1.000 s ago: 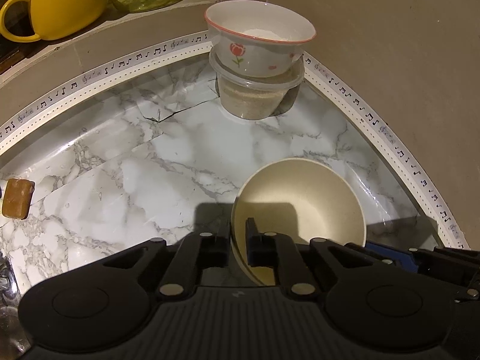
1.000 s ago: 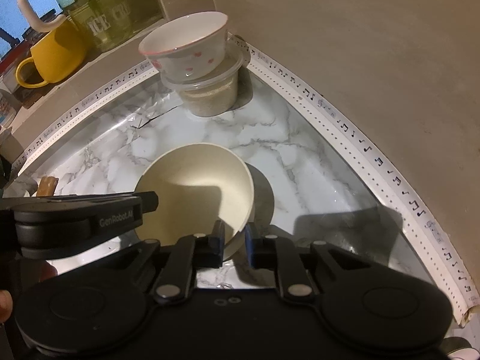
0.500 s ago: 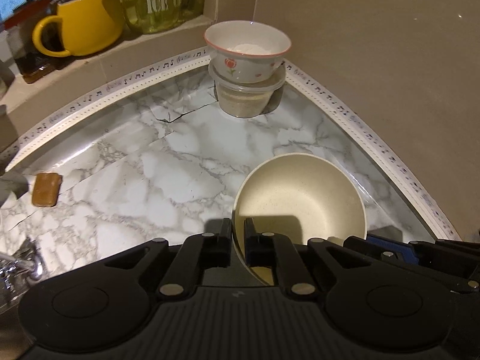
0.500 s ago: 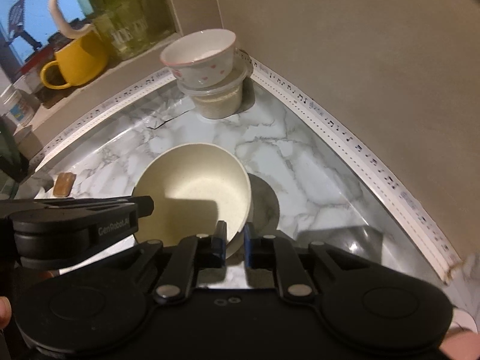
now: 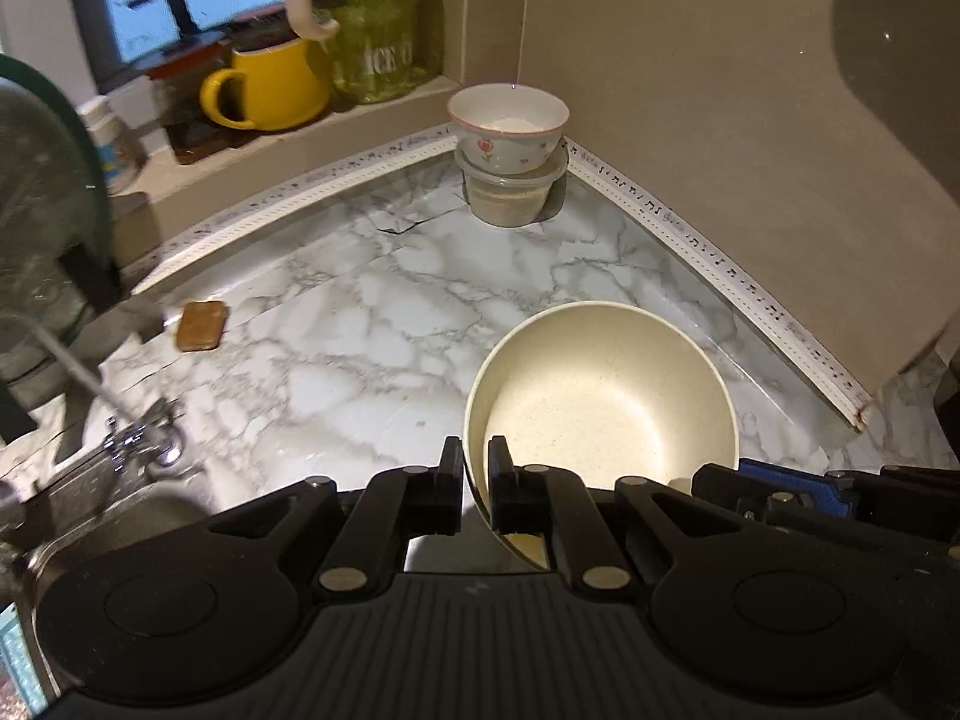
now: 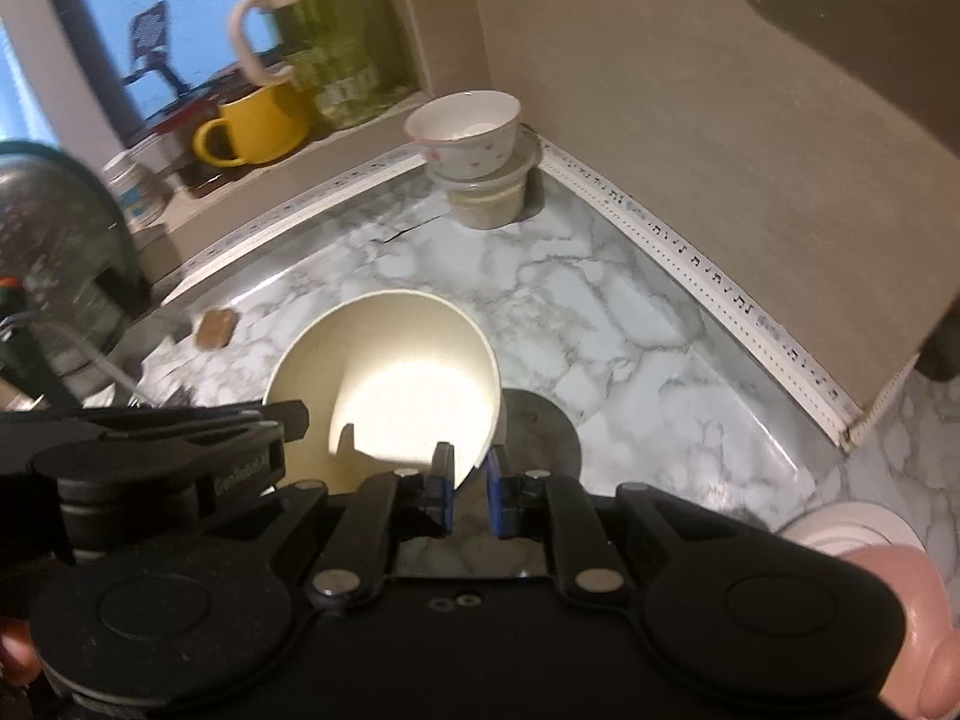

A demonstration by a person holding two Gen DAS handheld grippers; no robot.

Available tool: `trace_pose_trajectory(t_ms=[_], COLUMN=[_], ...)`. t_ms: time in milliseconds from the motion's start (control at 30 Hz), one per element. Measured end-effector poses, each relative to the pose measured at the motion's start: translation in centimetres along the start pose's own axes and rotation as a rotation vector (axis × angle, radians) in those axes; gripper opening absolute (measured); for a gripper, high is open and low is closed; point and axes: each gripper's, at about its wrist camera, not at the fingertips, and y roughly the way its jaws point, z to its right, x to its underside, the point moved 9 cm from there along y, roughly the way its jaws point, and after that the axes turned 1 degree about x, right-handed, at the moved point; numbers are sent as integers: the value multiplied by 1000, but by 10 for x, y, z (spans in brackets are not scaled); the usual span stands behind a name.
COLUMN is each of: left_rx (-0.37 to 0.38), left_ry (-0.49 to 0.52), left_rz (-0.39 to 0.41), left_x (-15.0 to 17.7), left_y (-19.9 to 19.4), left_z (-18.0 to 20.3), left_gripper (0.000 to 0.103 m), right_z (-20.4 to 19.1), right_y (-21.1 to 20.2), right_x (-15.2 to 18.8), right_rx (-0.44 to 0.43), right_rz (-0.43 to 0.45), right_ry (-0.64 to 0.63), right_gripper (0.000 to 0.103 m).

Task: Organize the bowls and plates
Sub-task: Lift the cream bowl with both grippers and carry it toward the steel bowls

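While lifted above the counter, cream bowl (image 5: 606, 396) sits clamped between left claw (image 5: 475, 480) and right claw (image 6: 468, 480).

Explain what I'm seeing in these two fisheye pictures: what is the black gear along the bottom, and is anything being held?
No robot arm here: a person carries a two-finger gripper in each hand, each with a camera looking along its fingers. One picture comes from the left gripper, the other from the right gripper. Both are shut on the rim of the same cream bowl, one on each side, holding it above the marble counter. In the corner a flowered bowl sits on a lidded plastic tub. A small brown block lies near the sink edge, and a yellow mug stands on the ledge.
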Motion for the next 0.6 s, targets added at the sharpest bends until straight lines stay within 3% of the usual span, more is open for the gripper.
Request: trace_pose_trajectory(t_ms=[300,600], left_rx=[-29,-39], left_ry=[10,-3], left_rz=[39,31], left_x=[40,93], left_y=[-64,-94], left_z=[8,10], left_gripper=[7,7], right_z=[-8,-9], right_y=[-57,-86], right_x=[41,86], right_rx=[-33,-64], right_rz=[13,-8], right_ry=[-36,-77], right_gripper=[12,12])
